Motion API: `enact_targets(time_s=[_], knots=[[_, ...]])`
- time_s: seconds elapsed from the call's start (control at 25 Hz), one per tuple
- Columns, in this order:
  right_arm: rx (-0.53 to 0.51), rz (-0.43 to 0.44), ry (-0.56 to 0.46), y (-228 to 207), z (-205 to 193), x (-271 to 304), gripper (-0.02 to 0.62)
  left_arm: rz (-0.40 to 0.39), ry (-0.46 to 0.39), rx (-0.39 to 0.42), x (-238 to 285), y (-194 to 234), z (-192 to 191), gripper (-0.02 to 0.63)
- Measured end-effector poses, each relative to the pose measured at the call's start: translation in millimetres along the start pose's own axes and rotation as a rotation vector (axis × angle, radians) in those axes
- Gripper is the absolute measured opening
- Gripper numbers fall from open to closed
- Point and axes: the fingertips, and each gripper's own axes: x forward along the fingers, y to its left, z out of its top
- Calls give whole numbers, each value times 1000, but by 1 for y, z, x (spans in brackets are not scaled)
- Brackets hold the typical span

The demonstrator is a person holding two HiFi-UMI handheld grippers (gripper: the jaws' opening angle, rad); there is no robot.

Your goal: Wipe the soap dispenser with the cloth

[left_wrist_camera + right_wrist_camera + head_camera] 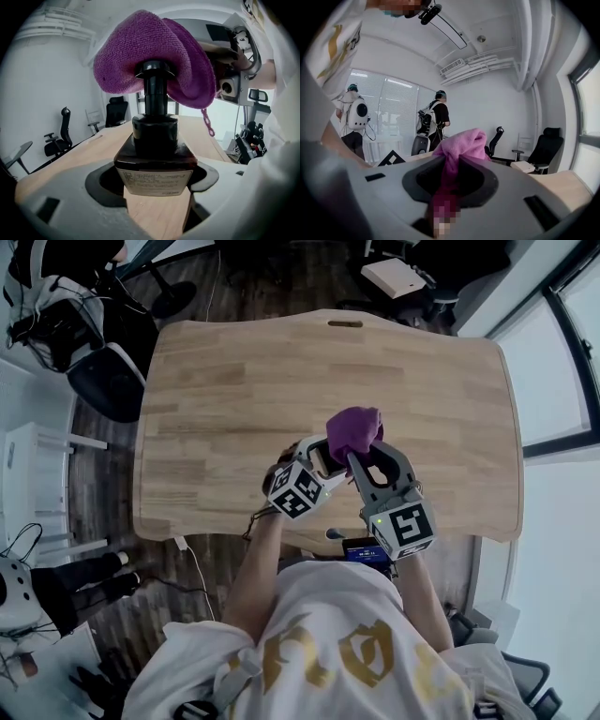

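In the left gripper view a dark brown soap dispenser [154, 154] stands upright between the jaws, and my left gripper [157, 182] is shut on its square body. A purple cloth [140, 51] is draped over the pump head. My right gripper [450, 187] is shut on that cloth [464, 145], which bunches up past its jaws. In the head view both grippers meet above the table's front edge: the left gripper [314, 465], the right gripper [361, 457], and the cloth [354, 432] on top. The bottle is mostly hidden there.
The wooden table [234, 381] stretches away behind the grippers. Black office chairs [103, 371] stand off its left side and a white box [394, 277] lies on the floor beyond. Two people with backpacks [436, 117] stand in the room's background.
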Motion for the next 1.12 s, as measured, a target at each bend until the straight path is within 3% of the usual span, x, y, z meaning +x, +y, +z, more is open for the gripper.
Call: enact_targets(time_s=[0.28,0.52,1.12], knots=[[-35,34,-27,11,8,-4,72,-1,-57,-27,-5,0,11,342],[-20,-6,-15,1,9,-5,72,-36,-91,-46,-7,-11,19,342],[26,-93,-3,-26,5,-13,74,-12,-142,-44,-14,-10,31,342]])
